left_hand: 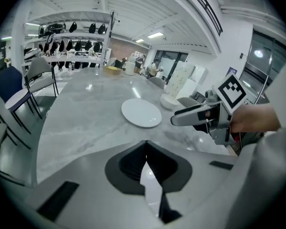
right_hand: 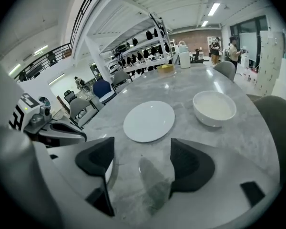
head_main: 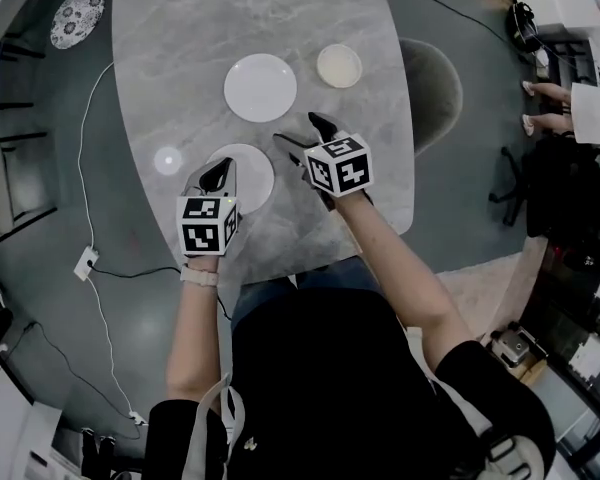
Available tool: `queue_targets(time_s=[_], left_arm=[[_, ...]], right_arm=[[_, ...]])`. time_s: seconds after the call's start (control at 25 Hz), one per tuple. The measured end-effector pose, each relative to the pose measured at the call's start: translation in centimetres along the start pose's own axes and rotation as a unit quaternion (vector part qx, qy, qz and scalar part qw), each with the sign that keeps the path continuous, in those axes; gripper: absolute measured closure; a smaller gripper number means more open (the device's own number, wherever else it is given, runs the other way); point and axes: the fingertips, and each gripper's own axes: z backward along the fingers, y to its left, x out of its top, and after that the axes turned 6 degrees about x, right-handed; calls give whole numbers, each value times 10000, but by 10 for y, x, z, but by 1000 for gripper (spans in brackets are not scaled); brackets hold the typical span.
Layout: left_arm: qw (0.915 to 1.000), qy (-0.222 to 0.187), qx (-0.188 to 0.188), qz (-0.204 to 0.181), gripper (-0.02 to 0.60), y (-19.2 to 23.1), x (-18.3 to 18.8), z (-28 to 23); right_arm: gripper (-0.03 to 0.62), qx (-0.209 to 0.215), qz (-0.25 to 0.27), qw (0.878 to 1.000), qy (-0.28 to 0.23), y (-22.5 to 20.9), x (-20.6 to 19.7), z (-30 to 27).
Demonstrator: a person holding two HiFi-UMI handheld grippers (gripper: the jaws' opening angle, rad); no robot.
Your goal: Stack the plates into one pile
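Three white dishes are on the grey marble table [head_main: 160, 58]: a far plate [head_main: 261, 87] [left_hand: 141, 112] [right_hand: 149, 120], a bowl [head_main: 339, 65] [right_hand: 214, 108] to its right, and a near plate [head_main: 252, 178]. My left gripper [head_main: 218, 174] [left_hand: 146, 149] is shut on the near plate's left rim; a white sliver of that plate [left_hand: 151, 187] shows between the jaws. Whether the plate is off the table I cannot tell. My right gripper [head_main: 306, 135] [right_hand: 143, 163] hovers open at the near plate's right side, holding nothing, its left jaw close to the rim.
A small pale round disc [head_main: 167, 160] lies left of the near plate. A patterned plate [head_main: 77, 16] sits off the table at the far left. A grey chair [head_main: 432, 88] stands at the table's right edge. A white cable [head_main: 88, 218] runs across the floor.
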Motion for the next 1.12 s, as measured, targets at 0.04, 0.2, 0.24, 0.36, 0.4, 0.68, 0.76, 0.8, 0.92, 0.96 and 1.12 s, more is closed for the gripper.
queue_targets(time_s=[0.04, 0.2, 0.24, 0.36, 0.4, 0.68, 0.76, 0.8, 0.92, 0.96, 1.12], left_arm=[[10000, -9, 17, -14, 574, 0, 7, -6], [9999, -40, 124, -21, 574, 2, 30, -31], [9999, -43, 158, -10, 574, 4, 35, -36], [9996, -40, 279, 14, 574, 10, 47, -50], [9995, -40, 322, 28, 574, 12, 51, -54], [9988, 4, 472, 118, 574, 26, 70, -79], [9989, 48, 460, 118, 574, 28, 70, -87], [9989, 68, 448, 135, 574, 29, 70, -90], [9987, 141, 475, 154, 574, 34, 66, -99], [9985, 167, 493, 151, 574, 36, 64, -101], [9985, 160, 457, 244, 574, 39, 61, -106]], right_arm=[[211, 8, -19, 10000, -44, -5, 4, 0], [417, -73, -50, 9995, -293, -27, 20, 0], [426, -88, -71, 9993, -346, -32, 24, 0], [428, -44, -222, 9988, -439, -44, 32, -5], [428, -21, -278, 9985, -466, -48, 35, -6], [394, 315, -889, 9934, -650, -66, 46, -22], [388, 365, -999, 9923, -635, -70, 46, -28], [384, 393, -1039, 9919, -617, -72, 46, -31], [378, 458, -1145, 9905, -601, -73, 46, -38], [378, 469, -1166, 9902, -603, -73, 46, -39], [376, 516, -1214, 9896, -577, -73, 46, -45]])
